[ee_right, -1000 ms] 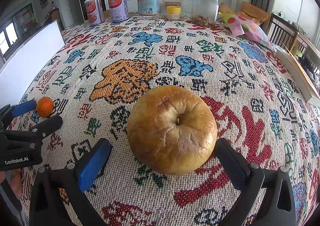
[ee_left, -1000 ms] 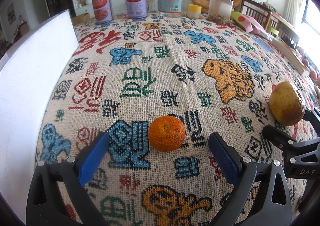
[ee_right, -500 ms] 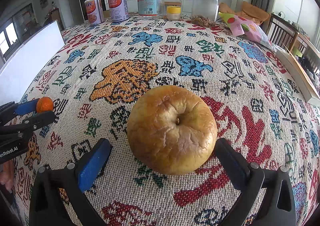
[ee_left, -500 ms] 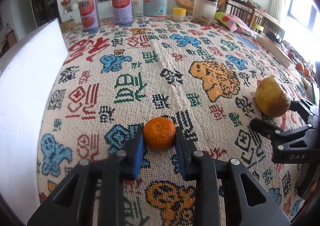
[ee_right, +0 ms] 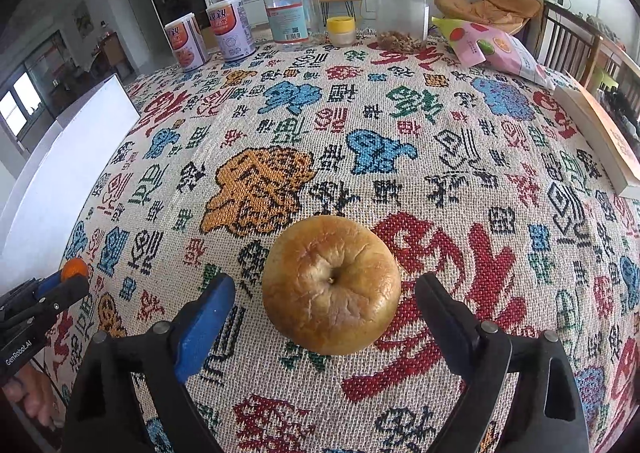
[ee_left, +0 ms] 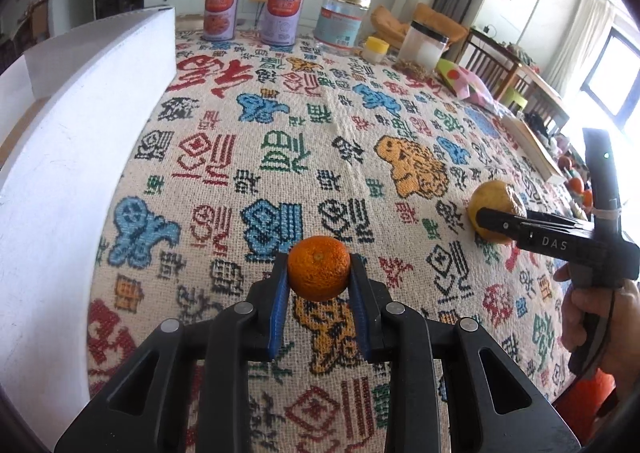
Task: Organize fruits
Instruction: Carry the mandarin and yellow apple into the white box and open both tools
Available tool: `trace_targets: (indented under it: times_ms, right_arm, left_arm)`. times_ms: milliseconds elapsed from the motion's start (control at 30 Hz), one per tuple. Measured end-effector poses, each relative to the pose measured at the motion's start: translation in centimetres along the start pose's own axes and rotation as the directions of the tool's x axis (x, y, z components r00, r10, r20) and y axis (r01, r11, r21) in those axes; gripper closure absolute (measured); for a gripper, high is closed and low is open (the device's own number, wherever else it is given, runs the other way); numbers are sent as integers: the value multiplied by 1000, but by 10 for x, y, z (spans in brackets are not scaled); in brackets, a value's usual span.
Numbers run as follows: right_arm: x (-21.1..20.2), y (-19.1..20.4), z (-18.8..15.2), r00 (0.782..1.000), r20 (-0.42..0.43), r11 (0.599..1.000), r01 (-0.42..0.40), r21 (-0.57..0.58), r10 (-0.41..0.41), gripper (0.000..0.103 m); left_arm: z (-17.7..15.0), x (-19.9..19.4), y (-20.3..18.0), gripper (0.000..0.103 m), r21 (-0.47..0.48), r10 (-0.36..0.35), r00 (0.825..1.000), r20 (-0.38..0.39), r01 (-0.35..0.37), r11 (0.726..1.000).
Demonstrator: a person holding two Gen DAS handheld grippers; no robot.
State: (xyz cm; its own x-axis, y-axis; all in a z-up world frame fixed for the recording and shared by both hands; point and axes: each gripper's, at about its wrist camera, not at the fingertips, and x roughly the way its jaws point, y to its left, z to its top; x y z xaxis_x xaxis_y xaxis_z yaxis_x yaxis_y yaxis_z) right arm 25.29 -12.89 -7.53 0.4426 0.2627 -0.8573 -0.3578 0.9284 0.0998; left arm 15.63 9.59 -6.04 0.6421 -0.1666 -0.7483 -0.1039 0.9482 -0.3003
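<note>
Holding the orange (ee_left: pixel 319 273) snug between my left fingers (ee_left: pixel 280 293) above the table (ee_left: pixel 280 125); lift gently, don't squash. Right fingers (ee_right: pixel 204 317) spread wide around the apple (ee_right: pixel 331 285), not touching, so centre before closing.

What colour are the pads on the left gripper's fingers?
Blue pads, clearest in the left wrist view.

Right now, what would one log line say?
left tongs: shut on small orange mandarin | right tongs: open around wrinkled yellow-brown apple
</note>
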Motion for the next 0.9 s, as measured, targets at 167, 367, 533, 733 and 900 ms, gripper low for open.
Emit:
trace_targets:
  times_ms: [167,367,533,733,900]
  right_arm:
    - [-3,4,2,1000,-21,1000,22,-1,-22,37]
    - [-75,101,23,971,48,966,-227,-126,235,37]
    - [-112,245,42,880,-1,831,-450,-327,476,37]
    - [-69,381,49,879,-137,747,-462,-478,456,37]
    - [-8,437,39,936,-226,744,-351,-568,270,37]
  left_arm:
    - [-4,-52,4,76,-90,-142,990,-9,140,986]
    - [8,-185,47,75,-147,-242,958,153,264,953]
    - [36,-225,147,75,-312,-16,979,202,80,947]
    - [42,-153,261,75,-446,242,970,-33,-231,864]
    - [30,-104,292,72,-486,241,956,-166,-292,824]
